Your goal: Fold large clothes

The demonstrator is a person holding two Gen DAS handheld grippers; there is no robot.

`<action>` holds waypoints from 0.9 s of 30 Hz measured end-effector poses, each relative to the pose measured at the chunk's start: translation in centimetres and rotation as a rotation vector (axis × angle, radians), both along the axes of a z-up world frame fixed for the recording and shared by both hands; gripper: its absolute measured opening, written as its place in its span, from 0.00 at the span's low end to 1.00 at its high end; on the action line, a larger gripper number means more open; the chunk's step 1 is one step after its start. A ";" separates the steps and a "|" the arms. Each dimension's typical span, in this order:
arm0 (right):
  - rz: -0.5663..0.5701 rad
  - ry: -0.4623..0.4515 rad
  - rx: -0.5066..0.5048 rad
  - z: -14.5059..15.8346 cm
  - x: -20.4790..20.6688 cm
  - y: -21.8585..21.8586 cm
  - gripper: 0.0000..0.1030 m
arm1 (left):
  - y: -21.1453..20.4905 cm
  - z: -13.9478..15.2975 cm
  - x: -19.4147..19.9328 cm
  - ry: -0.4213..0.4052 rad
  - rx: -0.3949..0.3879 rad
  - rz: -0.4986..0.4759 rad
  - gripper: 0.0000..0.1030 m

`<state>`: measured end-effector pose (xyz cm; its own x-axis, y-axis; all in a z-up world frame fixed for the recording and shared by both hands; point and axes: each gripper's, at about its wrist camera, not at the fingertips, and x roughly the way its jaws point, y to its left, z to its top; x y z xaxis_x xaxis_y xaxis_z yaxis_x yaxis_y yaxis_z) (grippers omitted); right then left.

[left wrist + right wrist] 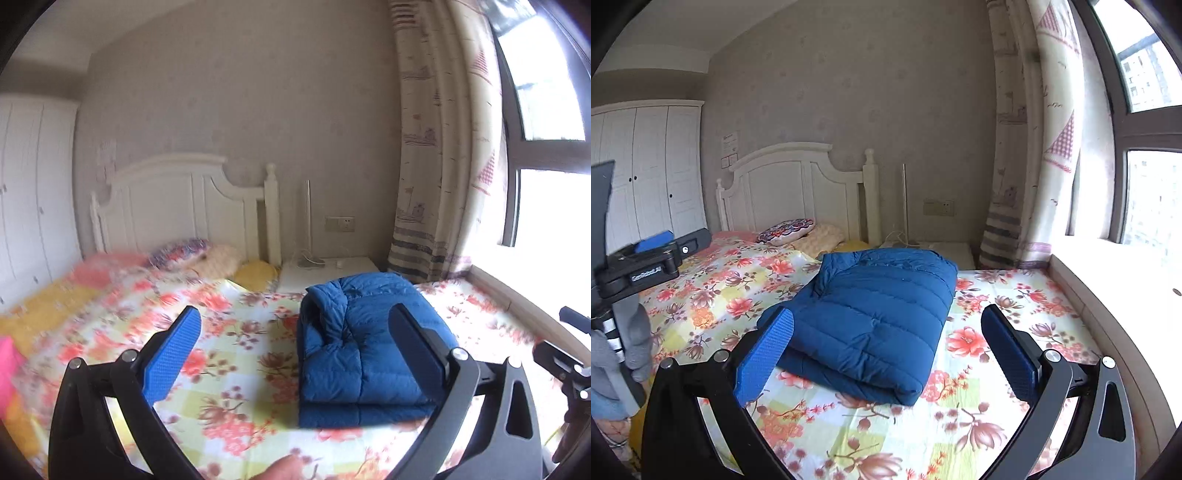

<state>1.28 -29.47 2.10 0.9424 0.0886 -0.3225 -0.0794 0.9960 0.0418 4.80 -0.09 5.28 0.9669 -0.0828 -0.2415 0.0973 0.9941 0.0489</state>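
Note:
A blue quilted down jacket lies folded into a thick rectangle on the floral bedsheet. It also shows in the right wrist view. My left gripper is open and empty, held above the bed, with the jacket behind its right finger. My right gripper is open and empty, above the near end of the jacket, not touching it. The left gripper body shows at the left of the right wrist view.
The white headboard, pillows and a white nightstand are at the far end. A curtain and window ledge run along the right. A white wardrobe stands at the left.

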 end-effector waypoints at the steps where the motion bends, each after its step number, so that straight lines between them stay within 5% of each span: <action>1: -0.021 0.004 -0.013 -0.4 -0.4 0.4 0.95 | -0.4 -0.3 -1.1 -0.012 0.024 0.013 0.98; 11: -0.066 0.040 -0.058 -3.4 -1.4 3.6 0.95 | -0.9 -4.0 -3.5 0.049 0.006 -0.001 0.98; 27: -0.069 0.018 -0.057 -2.8 -1.8 3.5 0.95 | -1.2 -6.1 -2.5 0.110 0.019 0.006 0.98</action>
<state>-0.54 -25.98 -0.68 0.9396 0.0049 -0.3421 -0.0105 0.9998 -0.0147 2.29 -1.29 -0.85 0.9350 -0.0712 -0.3473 0.0970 0.9936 0.0574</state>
